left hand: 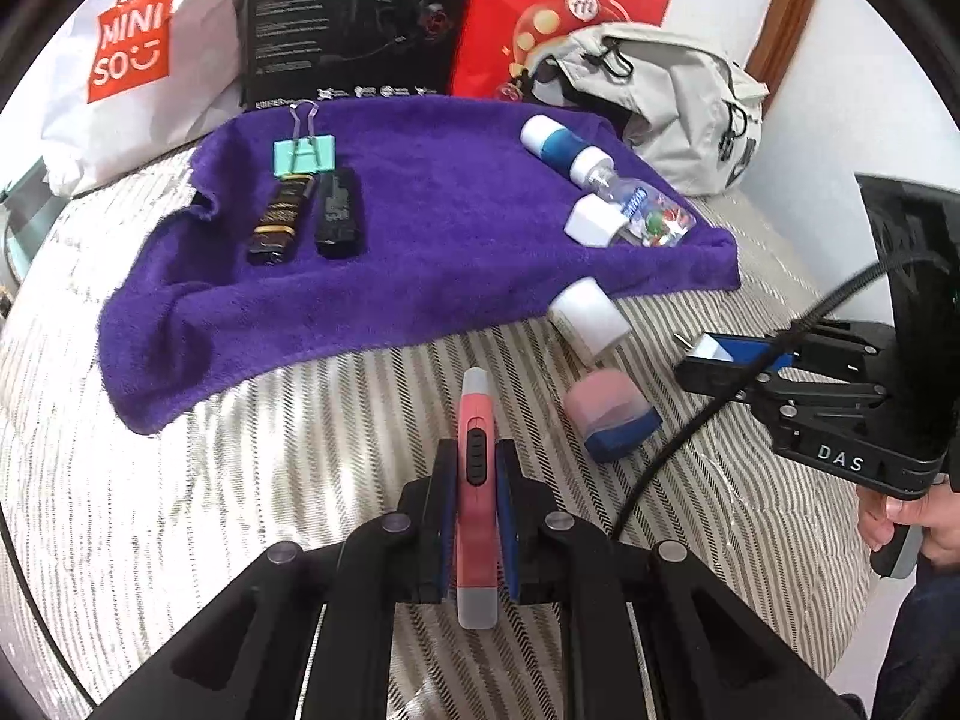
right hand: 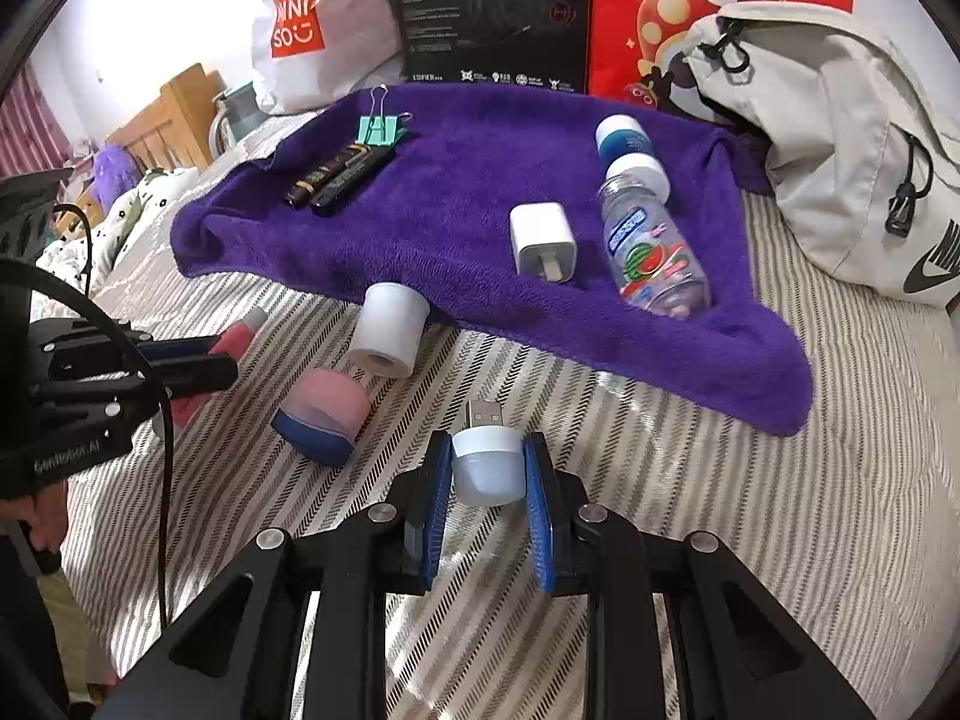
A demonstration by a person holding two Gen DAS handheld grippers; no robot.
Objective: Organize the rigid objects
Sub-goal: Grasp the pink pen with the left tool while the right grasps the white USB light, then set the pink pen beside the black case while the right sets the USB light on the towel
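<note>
Here the left claw [left hand: 474, 468] grips a pink cutter [left hand: 475, 480], the right claw [right hand: 487, 468] a USB plug [right hand: 487, 462], near a MINISO bag [left hand: 138, 54].

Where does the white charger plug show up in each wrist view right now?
Left wrist view: white charger plug lies right of centre on the purple towel, against the clear bottle.
Right wrist view: it lies at centre, just left of that bottle.
Shared landmark: the green binder clip at the towel's far edge.
</note>
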